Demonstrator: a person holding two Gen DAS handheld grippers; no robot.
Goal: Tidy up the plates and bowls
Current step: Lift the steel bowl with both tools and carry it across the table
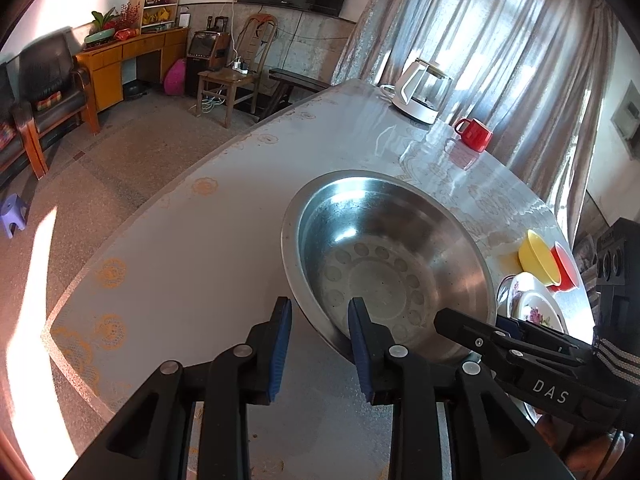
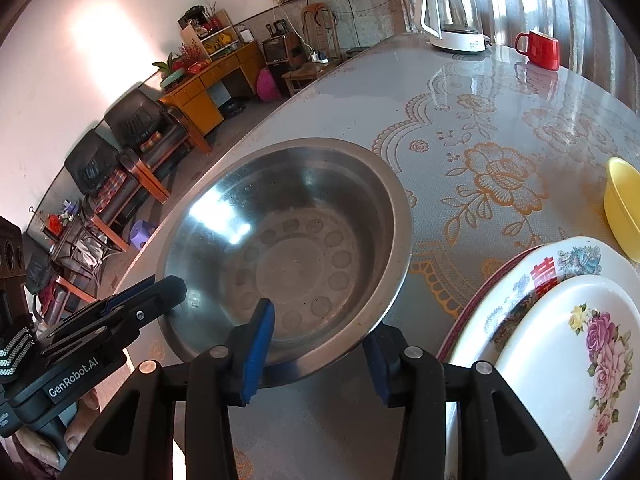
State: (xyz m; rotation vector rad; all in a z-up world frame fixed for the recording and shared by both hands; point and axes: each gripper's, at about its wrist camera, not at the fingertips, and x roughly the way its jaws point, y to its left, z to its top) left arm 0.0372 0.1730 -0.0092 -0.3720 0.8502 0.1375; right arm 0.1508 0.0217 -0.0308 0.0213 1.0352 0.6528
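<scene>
Surface (image 2: 500,128): grey cloth with orange floral print, rounded edge toward the room.

Steel basin (image 2: 288,248) sits near that rounded edge, empty, upright. Both views show it, from opposite sides.

Plates (image 2: 560,340): a stack at the near edge just beside the basin, with a rose-print plate on top of a larger one with red characters. The right wrist view shows the stack clearly; the left wrist view catches only a sliver (image 1: 536,308) behind the basin rim.

Kettle (image 1: 420,92) and red mug (image 1: 474,134) are at the far edge by the curtain, well apart from the basin.

Yellow bowl (image 1: 538,256) is past the plates. The left wrist view shows a red bowl (image 1: 566,266) nested right behind it; in the right wrist view only the yellow one (image 2: 624,208) shows, cut off by the frame.

Left gripper (image 1: 320,344): fingers straddle the basin's near rim, one blue pad inside and one outside. There's a visible gap on the outer pad, so it's released, not pinching.

Right gripper (image 2: 320,352): same setup on the other side of the rim, one finger inside the basin and one under/outside the lip. The pads look loose on it, not clamped.

Each view catches the other gripper coming in from the side.
</scene>
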